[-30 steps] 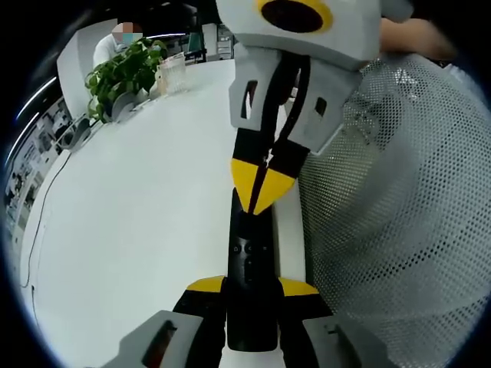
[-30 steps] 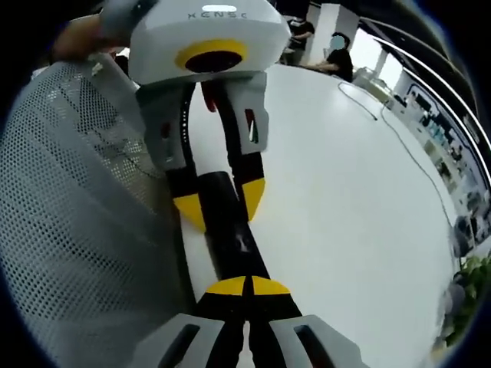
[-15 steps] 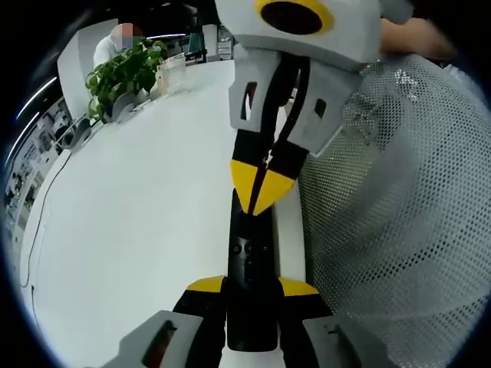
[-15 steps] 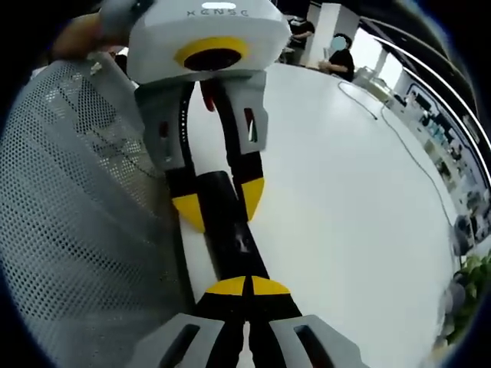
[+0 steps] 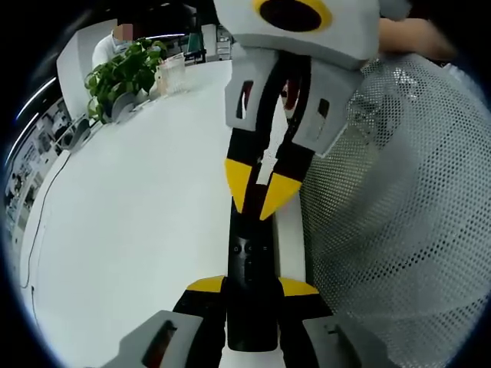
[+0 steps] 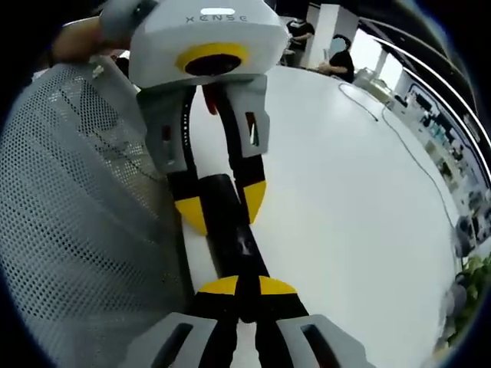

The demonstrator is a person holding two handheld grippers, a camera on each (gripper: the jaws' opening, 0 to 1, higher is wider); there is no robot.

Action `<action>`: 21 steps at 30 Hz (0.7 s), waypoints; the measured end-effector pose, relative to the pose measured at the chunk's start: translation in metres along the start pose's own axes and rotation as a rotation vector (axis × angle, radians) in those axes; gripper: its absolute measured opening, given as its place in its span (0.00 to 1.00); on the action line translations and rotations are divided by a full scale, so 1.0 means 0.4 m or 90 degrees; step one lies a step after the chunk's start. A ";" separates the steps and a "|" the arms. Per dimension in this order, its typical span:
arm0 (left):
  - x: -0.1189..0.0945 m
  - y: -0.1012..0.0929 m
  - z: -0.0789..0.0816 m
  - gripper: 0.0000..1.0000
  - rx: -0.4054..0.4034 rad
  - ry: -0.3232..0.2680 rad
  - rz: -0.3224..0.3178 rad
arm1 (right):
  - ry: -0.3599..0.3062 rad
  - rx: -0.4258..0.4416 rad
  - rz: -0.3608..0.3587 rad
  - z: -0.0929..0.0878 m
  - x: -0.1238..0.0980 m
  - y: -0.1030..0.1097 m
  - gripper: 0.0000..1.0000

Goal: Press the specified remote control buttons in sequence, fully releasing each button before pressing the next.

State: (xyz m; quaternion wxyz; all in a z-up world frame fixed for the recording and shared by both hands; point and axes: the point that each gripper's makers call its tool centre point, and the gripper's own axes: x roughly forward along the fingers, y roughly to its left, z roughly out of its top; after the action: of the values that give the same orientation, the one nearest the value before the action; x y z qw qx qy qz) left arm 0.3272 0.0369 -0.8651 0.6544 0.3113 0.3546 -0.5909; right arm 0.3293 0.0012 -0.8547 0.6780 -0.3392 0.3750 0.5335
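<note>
White worktop spread wide and bare under the remote control, so that the buttons lie against a plain ground and stay easy to see. One worktop.

Grey mesh close along one long edge of the remote control, apparently a chair back or screen; too near the lens to tell which. One piece.

Green potted plant well beyond the remote control, at the worktop's far rim, out of the way of the work. One plant. One thin cable on the worktop, also well apart from the remote control.

Two pairs of tongs, facing each other along the remote control. Left tongs clamped across one end of the remote control, one yellow tip on each long side, probably to pin the slim black body flat and stop any sliding under a press. Right tongs over the opposite end, yellow tips parted by only a narrow gap and gripping nothing; used as a prodding point, not a clamp. Cannot tell whether those tips touch the button face or sit just clear of it. By the task's wording, possibly the release between two presses.

One remote control, flat on the worktop near the edge by the mesh, small button cluster midway along, between the two pairs of tongs
</note>
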 end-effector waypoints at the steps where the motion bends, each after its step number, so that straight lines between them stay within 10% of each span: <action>1: 0.000 0.000 0.000 0.25 0.000 0.000 0.000 | -0.002 0.000 -0.003 0.000 0.000 -0.002 0.03; 21: -0.001 -0.001 0.001 0.25 0.001 -0.006 -0.001 | 0.011 -0.027 0.007 0.002 0.003 0.003 0.04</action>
State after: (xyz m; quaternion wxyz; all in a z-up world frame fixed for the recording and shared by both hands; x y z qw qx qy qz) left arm 0.3269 0.0369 -0.8647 0.6550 0.3089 0.3515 -0.5933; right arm 0.3283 0.0026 -0.8555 0.6642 -0.3561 0.3713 0.5423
